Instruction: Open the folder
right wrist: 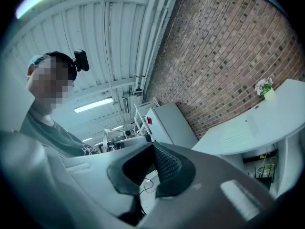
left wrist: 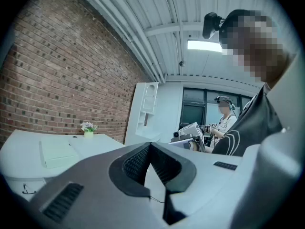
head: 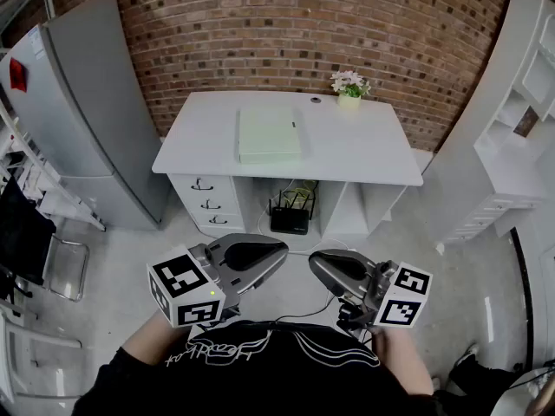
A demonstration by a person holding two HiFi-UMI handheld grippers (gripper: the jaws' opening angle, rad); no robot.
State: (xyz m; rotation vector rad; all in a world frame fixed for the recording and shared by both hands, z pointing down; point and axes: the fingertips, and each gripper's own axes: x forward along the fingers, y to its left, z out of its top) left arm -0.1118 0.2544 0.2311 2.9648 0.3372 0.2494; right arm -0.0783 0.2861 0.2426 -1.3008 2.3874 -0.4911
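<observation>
Plainly, nothing has been touched yet. The folder (head: 270, 134) lies flat and closed on the worktop (head: 373, 154), left of its middle, with a flowerpot (head: 349, 86) at the back edge. The person stands well apart from it, across bare floor. The left gripper (head: 279, 251) and right gripper (head: 316, 262) hang close to the body, tips turned toward each other. Each is clenched on nothing: their own views show the pads meeting with only the room behind them.

The risks, I judge, lie in the approach and the first contact. The cover sits flush on the white top, so clenched jaws would only push it. They must part first, and one thin jaw has to slip under the cover's free edge. Which edge is free cannot be told from here, and picking the spine side would lift or drag the whole folder. With nothing pinning it, the light folder could slide toward the worktop's edge or the flowerpot, so the other gripper probably has to press it down. Nipping too deep might catch inner sheets as well.
</observation>
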